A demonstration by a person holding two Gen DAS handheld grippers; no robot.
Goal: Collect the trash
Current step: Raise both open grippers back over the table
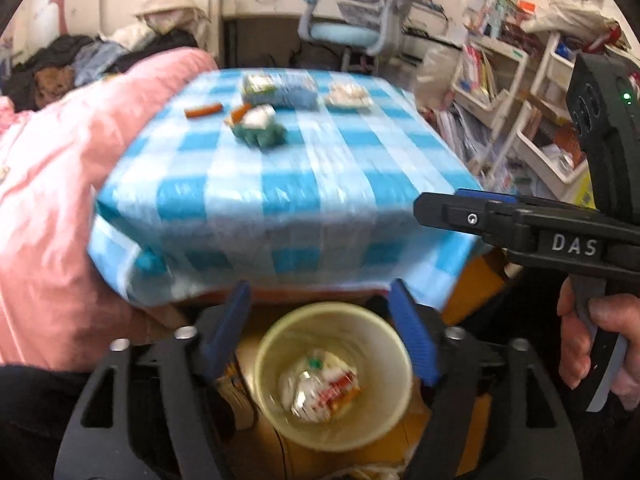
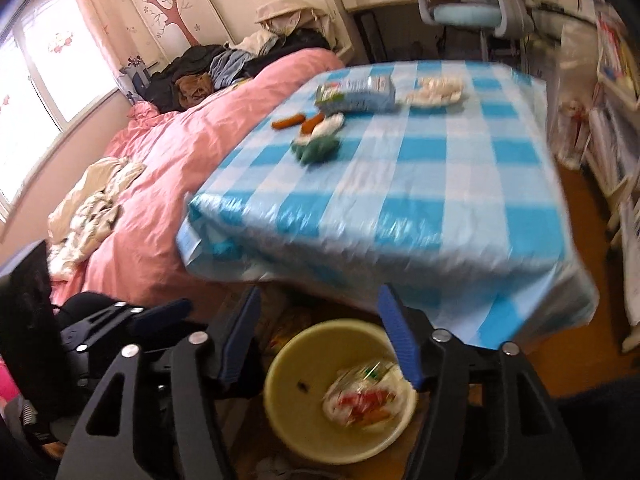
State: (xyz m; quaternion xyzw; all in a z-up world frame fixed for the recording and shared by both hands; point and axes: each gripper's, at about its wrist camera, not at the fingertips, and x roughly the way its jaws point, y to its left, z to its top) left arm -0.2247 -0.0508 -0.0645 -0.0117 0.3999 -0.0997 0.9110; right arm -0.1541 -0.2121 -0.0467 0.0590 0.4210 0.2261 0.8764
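Both hand-held grippers, left (image 1: 320,332) and right (image 2: 320,336), gape wide and empty over the round cream bin (image 1: 280,420) holding crinkly wrappers (image 1: 316,388); only the right view shows the window (image 2: 52,80).

Wrapper (image 1: 318,388) lies in bin (image 1: 280,420) below table (image 1: 280,208), bed (image 2: 160,152) left

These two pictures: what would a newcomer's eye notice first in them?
First the blue checked cloth over the table, with bits of trash near its far edge. Then the pale bucket on the floor below the near edge, with a crumpled wrapper already inside it. The left gripper and the right gripper hang open above the bucket, and a pink bed lies left of the table.
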